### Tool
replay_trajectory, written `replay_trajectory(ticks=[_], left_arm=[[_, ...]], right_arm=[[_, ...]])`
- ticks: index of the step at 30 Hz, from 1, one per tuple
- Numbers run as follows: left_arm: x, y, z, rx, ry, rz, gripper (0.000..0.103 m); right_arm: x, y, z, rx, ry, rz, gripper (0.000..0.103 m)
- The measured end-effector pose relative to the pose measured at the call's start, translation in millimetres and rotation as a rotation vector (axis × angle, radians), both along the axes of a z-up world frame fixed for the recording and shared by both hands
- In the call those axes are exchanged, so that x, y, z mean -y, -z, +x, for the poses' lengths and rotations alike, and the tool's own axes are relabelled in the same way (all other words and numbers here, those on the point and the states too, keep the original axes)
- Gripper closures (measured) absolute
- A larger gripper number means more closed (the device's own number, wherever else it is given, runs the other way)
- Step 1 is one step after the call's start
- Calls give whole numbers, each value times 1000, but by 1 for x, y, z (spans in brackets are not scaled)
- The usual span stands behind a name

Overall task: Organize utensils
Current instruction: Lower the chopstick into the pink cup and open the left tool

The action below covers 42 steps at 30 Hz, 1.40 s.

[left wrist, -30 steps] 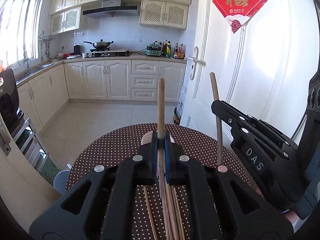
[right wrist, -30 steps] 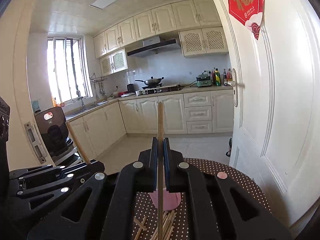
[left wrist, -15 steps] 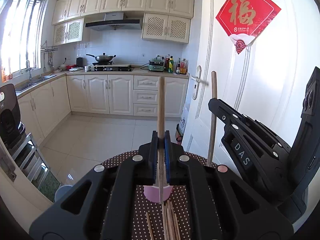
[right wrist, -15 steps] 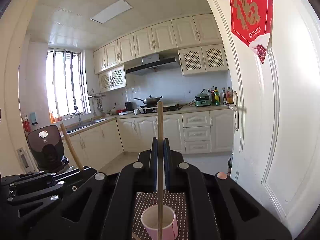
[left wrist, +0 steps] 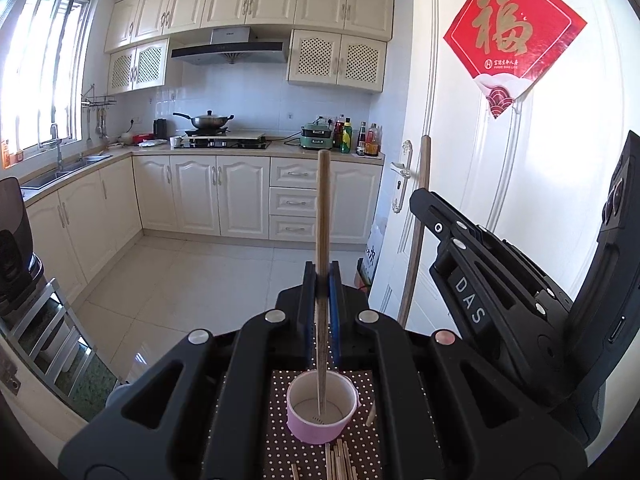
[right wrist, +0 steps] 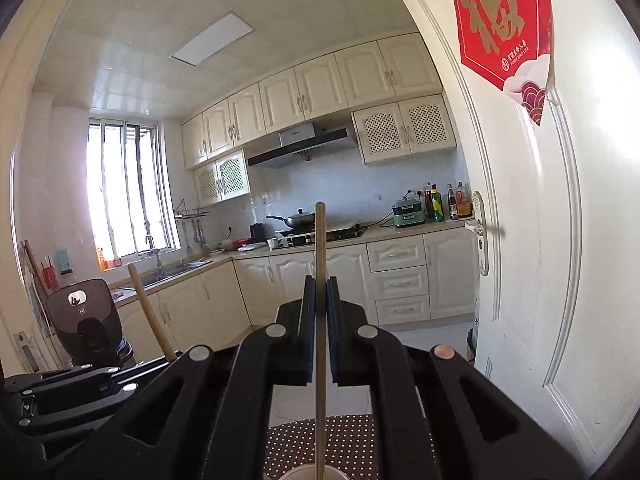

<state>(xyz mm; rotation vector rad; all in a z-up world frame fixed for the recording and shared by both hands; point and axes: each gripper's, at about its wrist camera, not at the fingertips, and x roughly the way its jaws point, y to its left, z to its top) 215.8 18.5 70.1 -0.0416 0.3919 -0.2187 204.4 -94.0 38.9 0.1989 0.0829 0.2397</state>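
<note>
My left gripper [left wrist: 322,280] is shut on a wooden chopstick [left wrist: 322,216] held upright; its lower tip hangs inside a pink cup [left wrist: 322,410] on the brown dotted table [left wrist: 280,432]. My right gripper [right wrist: 319,292] is shut on another upright wooden chopstick [right wrist: 319,248], whose lower end reaches the cup rim [right wrist: 308,472] at the bottom edge. The right gripper [left wrist: 424,204] with its chopstick [left wrist: 418,224] shows at the right of the left wrist view. The left gripper's body [right wrist: 60,392] and chopstick [right wrist: 150,312] show at the left of the right wrist view.
Several loose chopsticks [left wrist: 340,460] lie on the table in front of the cup. A white door [left wrist: 520,180] with a red paper sign stands close on the right. Kitchen cabinets [left wrist: 224,196] and tiled floor lie beyond the table.
Both grippers have risen and tilted up with their chopsticks. The pink cup has come into view below the left gripper, and the left chopstick's tip now hangs inside it.
</note>
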Motion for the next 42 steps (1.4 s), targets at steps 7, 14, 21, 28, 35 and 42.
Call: replay_trajectory(ticks=[7,14,21,28,35,42], left_arm=[[-1,30,29,-63,-5,0,96],[-9,56,51,-127,-25,-13,96],[-11,71,58,-153,-38,-8,96],[-13,82,64,-181,-30,8,96],[-10,88,68,-182,11,22,96],[-8,95,68,-208,4,65,77]], right_arm=[[2,31,33,-54,1,30,99],[6,53,50,-135,2,34,99],[-1,64,49,-182,-12,-5,99],[-11,76,50,-255,-39,-62,99],[-14,83,49,-293,-56,-96,97],[-2,79,41,-310,-32,-96,58]])
